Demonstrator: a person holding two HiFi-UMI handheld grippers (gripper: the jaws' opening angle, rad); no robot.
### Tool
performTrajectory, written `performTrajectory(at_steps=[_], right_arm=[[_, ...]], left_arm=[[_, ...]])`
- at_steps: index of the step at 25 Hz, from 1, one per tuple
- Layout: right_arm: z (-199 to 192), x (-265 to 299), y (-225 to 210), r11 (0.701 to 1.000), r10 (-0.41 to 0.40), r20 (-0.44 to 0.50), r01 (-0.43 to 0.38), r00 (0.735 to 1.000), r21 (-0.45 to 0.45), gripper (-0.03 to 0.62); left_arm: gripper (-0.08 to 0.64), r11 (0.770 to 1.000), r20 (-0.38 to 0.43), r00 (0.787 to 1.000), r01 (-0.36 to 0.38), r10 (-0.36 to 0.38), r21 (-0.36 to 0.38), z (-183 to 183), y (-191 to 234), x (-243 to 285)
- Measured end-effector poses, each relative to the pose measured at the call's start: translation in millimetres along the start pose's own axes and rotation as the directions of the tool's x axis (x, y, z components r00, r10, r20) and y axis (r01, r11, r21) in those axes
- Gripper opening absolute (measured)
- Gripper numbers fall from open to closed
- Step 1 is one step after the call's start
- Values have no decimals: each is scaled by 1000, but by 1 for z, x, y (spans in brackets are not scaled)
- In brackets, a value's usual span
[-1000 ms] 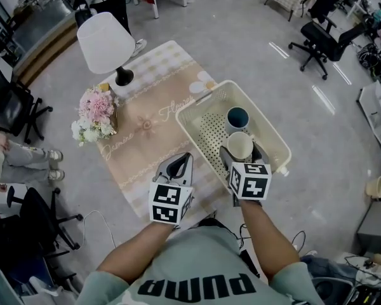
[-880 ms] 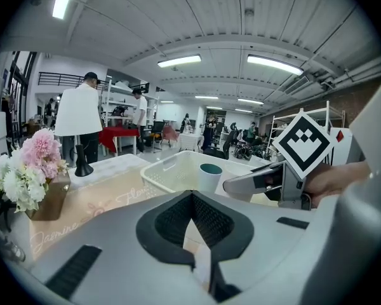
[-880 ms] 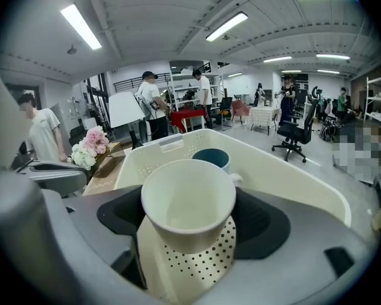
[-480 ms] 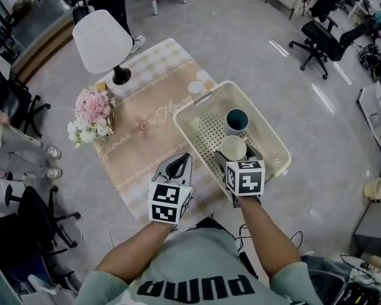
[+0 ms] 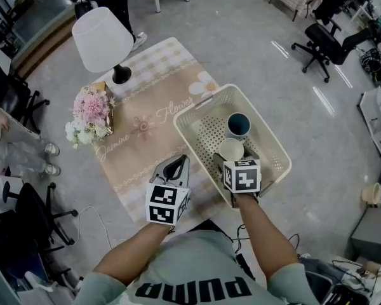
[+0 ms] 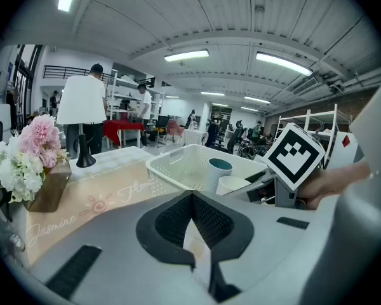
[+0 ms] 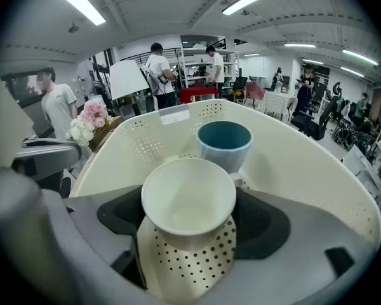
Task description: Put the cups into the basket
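Grey workshop floor surrounds one table under a beige flowered cloth, and everything counted sits on it. One cream perforated basket stands along the table's right edge, reaching toward the near right corner. It contains two cups. One blue cup with a dark teal inside stands upright near the middle of the basket. One cream cup is just beside it on the side nearer the person, mouth up, and the right gripper view shows its rim spanning from one black pad to the other, with the basket's dotted floor below it. The right tongs are thus clenched on that cream cup, inside the basket walls. The left tongs hang over the cloth near the table's near edge, just left of the basket, their two tips pressed together with nothing between them. One white-shaded lamp on a black foot stands at the far left corner, and one bunch of pink and white flowers sits by the left edge, just nearer than the lamp
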State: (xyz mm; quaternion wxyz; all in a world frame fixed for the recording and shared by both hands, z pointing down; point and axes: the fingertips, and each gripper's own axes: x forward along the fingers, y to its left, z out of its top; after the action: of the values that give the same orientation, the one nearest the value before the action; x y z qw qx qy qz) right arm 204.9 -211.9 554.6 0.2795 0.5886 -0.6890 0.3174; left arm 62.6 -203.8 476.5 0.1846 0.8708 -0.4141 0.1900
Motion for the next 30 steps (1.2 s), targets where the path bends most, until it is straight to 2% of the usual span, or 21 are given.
performTrajectory(at_steps=[13, 30], right_arm=[[-13, 16, 1, 1000, 7, -86, -9, 996, -26, 402], [-27, 8, 8, 999, 24, -181, -32, 983, -41, 401]], left_arm=[[2, 1000, -2, 1000, 6, -6, -15, 2, 3, 7], [2, 999, 16, 1000, 17, -16, -35, 4, 2, -2]])
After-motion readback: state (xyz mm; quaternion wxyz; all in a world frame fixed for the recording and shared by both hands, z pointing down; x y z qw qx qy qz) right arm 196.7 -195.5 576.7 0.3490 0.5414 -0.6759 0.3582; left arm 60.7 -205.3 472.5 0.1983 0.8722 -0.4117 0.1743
